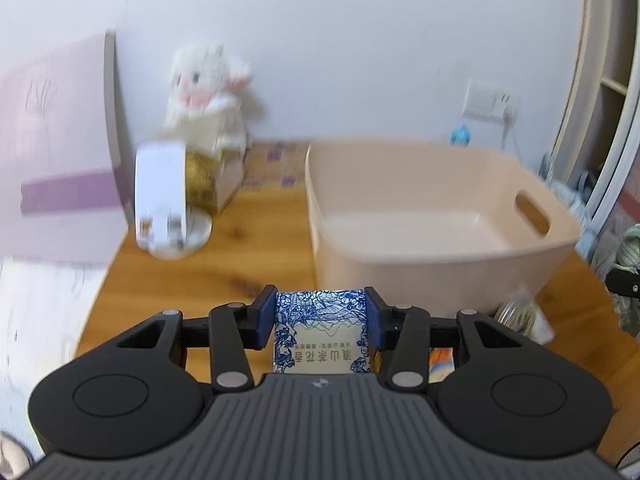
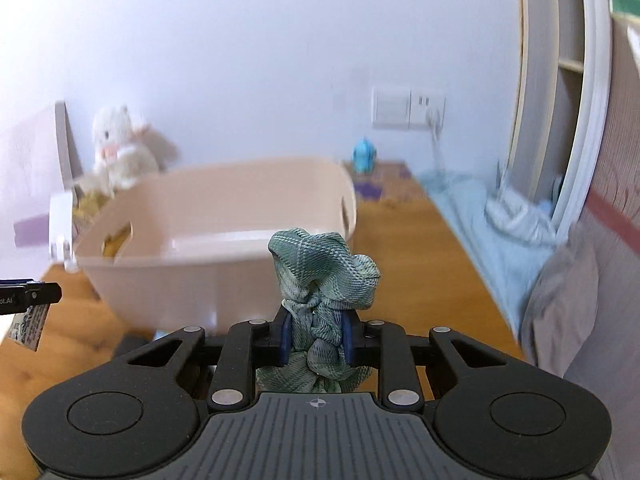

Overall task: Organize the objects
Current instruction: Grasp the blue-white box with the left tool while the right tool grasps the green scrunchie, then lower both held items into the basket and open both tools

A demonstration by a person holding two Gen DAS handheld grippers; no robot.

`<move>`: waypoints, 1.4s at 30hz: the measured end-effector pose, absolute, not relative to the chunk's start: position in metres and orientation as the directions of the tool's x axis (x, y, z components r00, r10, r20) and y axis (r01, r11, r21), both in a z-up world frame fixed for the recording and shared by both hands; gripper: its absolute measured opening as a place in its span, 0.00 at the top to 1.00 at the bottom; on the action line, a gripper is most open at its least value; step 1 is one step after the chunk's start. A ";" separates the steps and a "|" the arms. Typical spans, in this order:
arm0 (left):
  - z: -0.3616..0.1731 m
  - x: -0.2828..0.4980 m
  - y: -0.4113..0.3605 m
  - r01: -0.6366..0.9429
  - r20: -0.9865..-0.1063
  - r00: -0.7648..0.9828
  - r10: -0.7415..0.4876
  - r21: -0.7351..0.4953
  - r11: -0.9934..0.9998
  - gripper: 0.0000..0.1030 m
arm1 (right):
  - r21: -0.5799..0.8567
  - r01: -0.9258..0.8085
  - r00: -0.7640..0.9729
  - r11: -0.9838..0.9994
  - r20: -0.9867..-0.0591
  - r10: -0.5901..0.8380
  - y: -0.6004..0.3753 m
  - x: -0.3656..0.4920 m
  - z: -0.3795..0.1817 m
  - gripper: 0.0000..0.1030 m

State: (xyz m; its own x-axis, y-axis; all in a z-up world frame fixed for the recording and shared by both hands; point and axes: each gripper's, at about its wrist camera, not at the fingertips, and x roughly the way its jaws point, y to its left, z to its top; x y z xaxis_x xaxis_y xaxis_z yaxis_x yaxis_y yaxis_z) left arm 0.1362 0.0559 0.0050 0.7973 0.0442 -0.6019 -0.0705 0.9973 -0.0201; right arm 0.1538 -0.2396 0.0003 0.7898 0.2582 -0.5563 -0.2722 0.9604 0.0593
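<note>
Two grippers: we see each clamped on one thing.
Left gripper (image 1: 320, 320): pads pressed to both sides of a blue-and-white packet (image 1: 320, 332), which sits between the fingers and reaches back toward the camera.
Right gripper (image 2: 316, 338): jaws squeezed on a green scrunchie (image 2: 322, 276), most of its bulk bunched above and ahead of the tips.
Bin (image 1: 440, 256): one, beige, on the wooden table (image 1: 256, 248), just ahead of both grippers; we see nothing inside it.
Count: one packet, one scrunchie, one plush toy (image 1: 204, 84) by the wall.

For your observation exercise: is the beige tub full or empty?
Empty as far as visible: the beige tub shows only bare floor in both views; its near corner is hidden.
</note>
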 end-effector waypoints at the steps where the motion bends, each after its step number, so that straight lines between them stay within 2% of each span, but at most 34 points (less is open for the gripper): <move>1: 0.012 0.139 0.054 -0.066 -0.585 0.810 0.045 -0.015 0.998 0.54 | 0.056 -0.274 0.799 0.960 -0.543 0.260 -0.239 0.156 0.006 0.78; 6: 0.033 0.158 0.043 -0.055 -0.529 0.847 0.049 0.004 0.998 0.54 | 0.040 -0.292 0.830 0.956 -0.487 0.274 -0.234 0.174 0.027 0.78; 13: 0.037 0.209 0.022 -0.064 -0.494 0.865 0.086 0.062 0.996 0.54 | 0.055 -0.305 0.836 0.951 -0.463 0.294 -0.222 0.213 0.040 0.78; 17: 0.023 0.243 0.008 -0.047 -0.537 0.839 0.086 0.085 0.995 0.54 | 0.057 -0.316 0.818 0.947 -0.490 0.302 -0.209 0.235 0.034 0.78; 27: -0.029 0.284 -0.010 0.044 -0.700 0.713 0.041 0.103 0.994 0.54 | 0.044 -0.363 0.710 0.931 -0.634 0.307 -0.180 0.274 -0.012 0.78; 34: -0.037 0.292 -0.005 0.032 -0.753 0.658 0.036 0.076 0.997 0.53 | 0.034 -0.408 0.625 0.912 -0.718 0.306 -0.169 0.284 -0.031 0.74; 36: -0.037 0.293 -0.002 0.024 -0.763 0.646 0.024 0.052 0.998 0.53 | 0.018 -0.409 0.630 0.912 -0.717 0.297 -0.167 0.281 -0.030 0.56; 38: -0.035 0.290 -0.001 0.010 -0.754 0.656 0.041 0.063 0.998 0.51 | 0.022 -0.410 0.642 0.912 -0.703 0.306 -0.168 0.276 -0.027 0.51; 39: -0.033 0.287 0.000 -0.001 -0.743 0.667 0.054 0.072 0.997 0.48 | 0.024 -0.410 0.647 0.912 -0.697 0.309 -0.169 0.273 -0.024 0.44; 41: -0.027 0.281 0.000 -0.012 -0.719 0.692 0.064 0.077 0.997 0.26 | 0.026 -0.407 0.661 0.913 -0.682 0.313 -0.171 0.267 -0.018 0.33; 42: -0.023 0.277 0.001 -0.020 -0.705 0.706 0.068 0.076 0.997 0.24 | 0.027 -0.407 0.667 0.913 -0.674 0.317 -0.173 0.263 -0.014 0.28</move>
State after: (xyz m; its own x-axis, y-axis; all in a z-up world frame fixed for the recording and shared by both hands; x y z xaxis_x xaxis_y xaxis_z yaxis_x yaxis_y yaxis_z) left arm 0.2767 0.0007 -0.0228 0.7057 0.0680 -0.7052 -0.0198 0.9969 0.0764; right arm 0.2633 -0.1725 -0.0143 0.6671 0.3169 -0.6742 -0.4069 0.9131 0.0265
